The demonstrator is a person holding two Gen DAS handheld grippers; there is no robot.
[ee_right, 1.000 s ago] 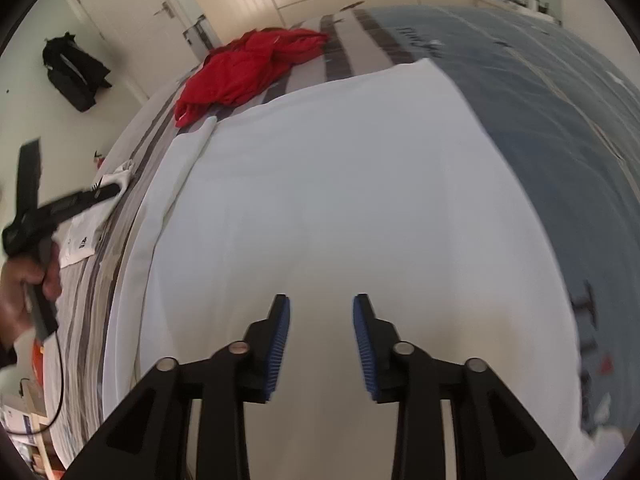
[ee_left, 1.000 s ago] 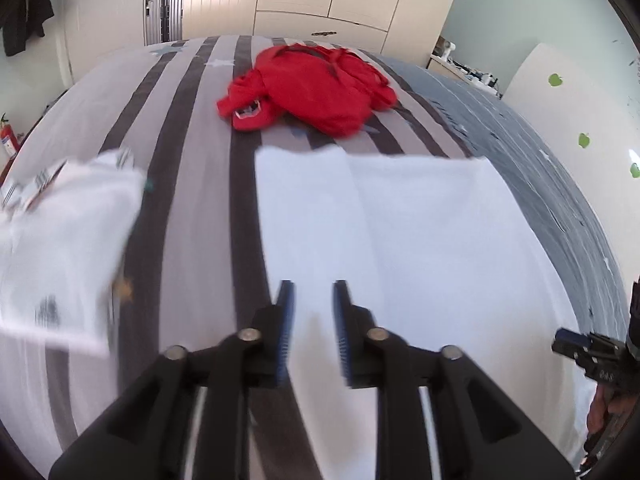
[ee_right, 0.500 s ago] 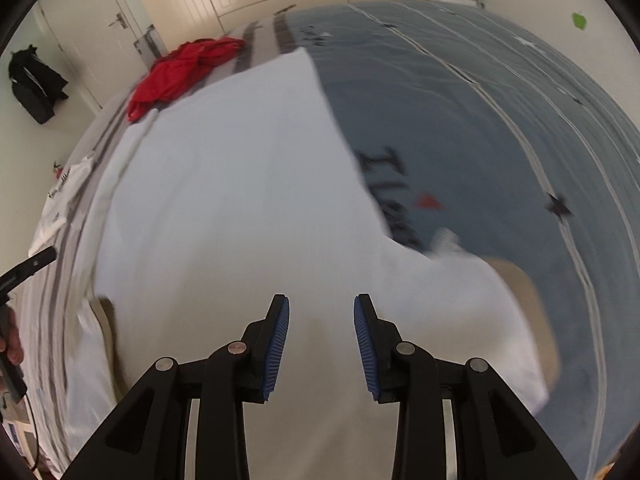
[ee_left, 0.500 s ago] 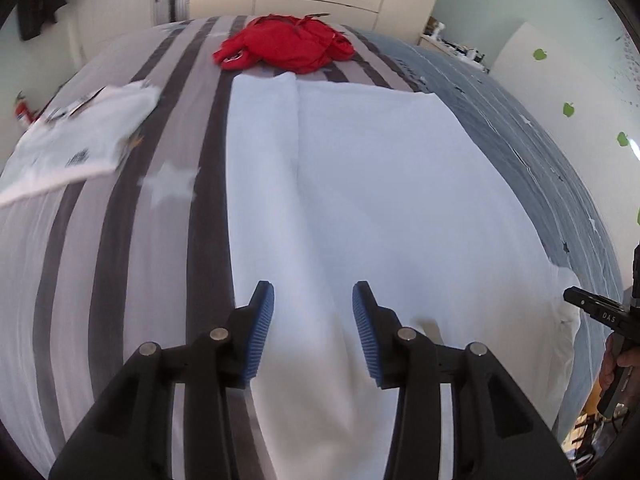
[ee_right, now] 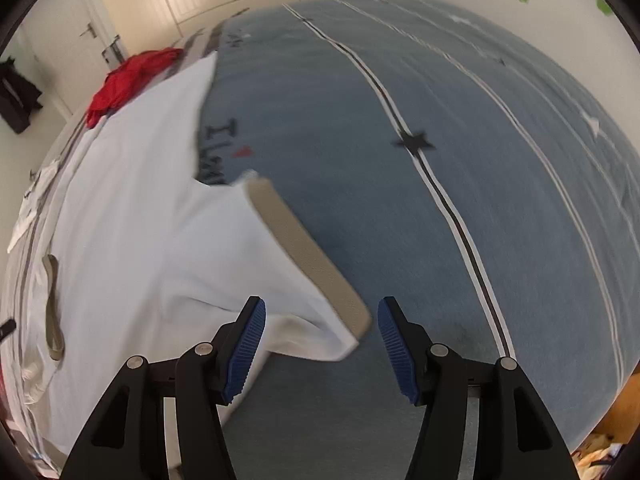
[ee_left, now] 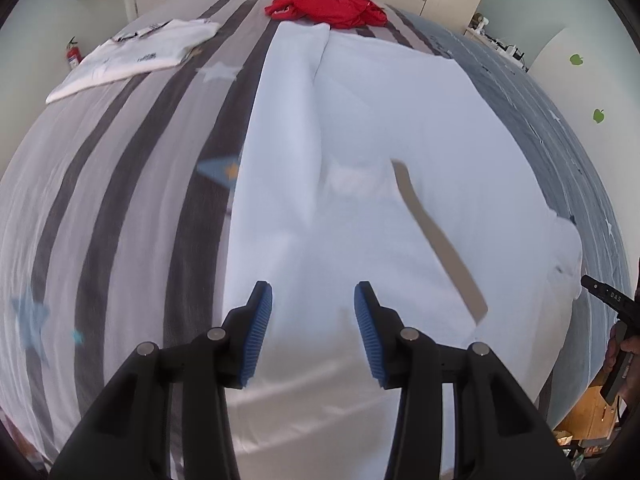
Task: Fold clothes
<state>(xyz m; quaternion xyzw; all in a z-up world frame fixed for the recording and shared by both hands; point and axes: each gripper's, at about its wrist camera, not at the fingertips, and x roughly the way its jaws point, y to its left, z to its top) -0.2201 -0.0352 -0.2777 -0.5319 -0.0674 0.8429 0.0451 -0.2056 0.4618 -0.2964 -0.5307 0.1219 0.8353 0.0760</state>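
White garment (ee_left: 400,168) spread flat on striped bed cover (ee_left: 120,184), left edge folded inward; tan-trimmed sleeve (ee_right: 304,256) at near right. Left gripper (ee_left: 313,332) above near hem, jaws apart, holding nothing. Right gripper (ee_right: 322,344) above sleeve corner, jaws apart (contact not discernible). Red clothing (ee_left: 328,6) far; folded white shirt (ee_left: 136,56) far left

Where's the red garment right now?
The red garment lies bunched at the far end of the bed, just beyond the white shirt; top centre in the left wrist view.
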